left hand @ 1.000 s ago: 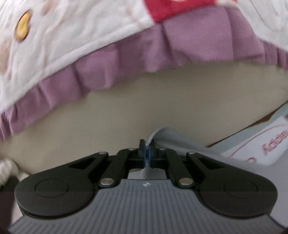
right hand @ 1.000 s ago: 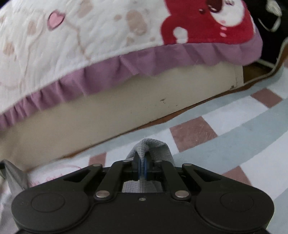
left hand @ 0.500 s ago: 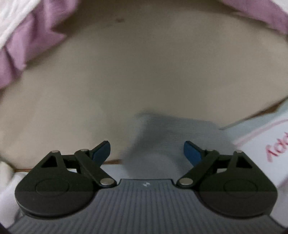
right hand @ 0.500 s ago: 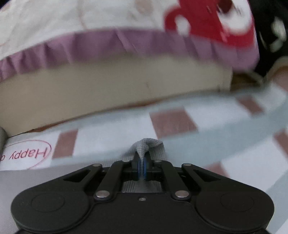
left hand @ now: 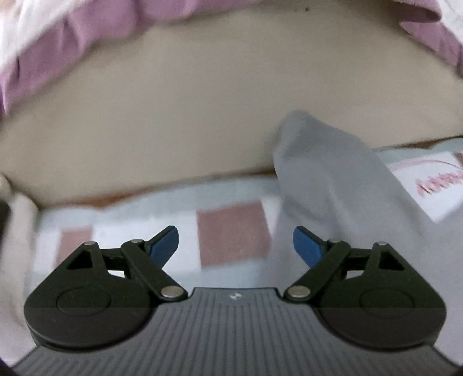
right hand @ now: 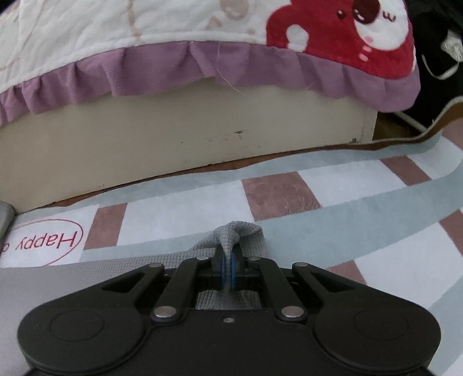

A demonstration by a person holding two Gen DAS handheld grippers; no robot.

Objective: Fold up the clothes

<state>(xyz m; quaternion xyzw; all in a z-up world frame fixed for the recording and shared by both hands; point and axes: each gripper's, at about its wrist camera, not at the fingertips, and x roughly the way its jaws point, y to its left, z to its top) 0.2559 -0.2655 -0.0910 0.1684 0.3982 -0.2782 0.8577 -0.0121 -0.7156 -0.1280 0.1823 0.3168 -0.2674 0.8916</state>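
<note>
Two grippers sit in your hands, and only one has cloth in it. Your right gripper [right hand: 228, 270] is clamped tight on a bunched corner of the grey garment [right hand: 231, 234]: the fabric pokes up just past the blue pads [right hand: 222, 270], runs back between them, and spreads away flat to the left of the tool over the checked rug [right hand: 289, 193]. Your left gripper [left hand: 235, 245] has its jaws standing wide and just closing slightly, with nothing between them; only a pink square of the rug shows in the gap. From that tool, the same grey garment [left hand: 327, 179] lies ahead and to the right, rising in a soft fold beyond the right blue pad [left hand: 306, 248], which it passes just behind; whether it brushes that pad you cannot tell through the blur. Ahead of both tools stands the beige bed base [right hand: 173, 136], with a purple frill [right hand: 202, 69] of the white quilt [right hand: 115, 26] hanging over its top edge. Left of the right tool, pink lettering on the rug reads "Happy" upside down.
</note>
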